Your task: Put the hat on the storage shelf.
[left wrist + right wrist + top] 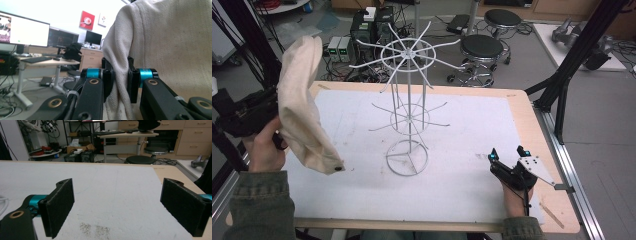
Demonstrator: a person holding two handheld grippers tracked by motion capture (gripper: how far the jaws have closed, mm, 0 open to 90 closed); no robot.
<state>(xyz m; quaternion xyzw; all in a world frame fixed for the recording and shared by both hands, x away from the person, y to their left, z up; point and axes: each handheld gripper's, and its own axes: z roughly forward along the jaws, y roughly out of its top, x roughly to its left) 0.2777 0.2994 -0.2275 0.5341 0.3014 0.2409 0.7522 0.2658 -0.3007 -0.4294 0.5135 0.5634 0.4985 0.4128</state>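
Pinching soft, light cloth cap [302, 107] in left tongs [119, 77]; right tongs [125, 205] released (grab the brim, it flops).

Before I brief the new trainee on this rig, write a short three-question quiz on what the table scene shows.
1. True or false: the left gripper is shut on the cream cloth bag.
2. The right gripper is: A) open, holding nothing; B) gripping the rack; C) holding the bag.
3. What stands at the middle of the table?

Key: 1 true. 2 A. 3 A white wire rack, upright, with bare arms.
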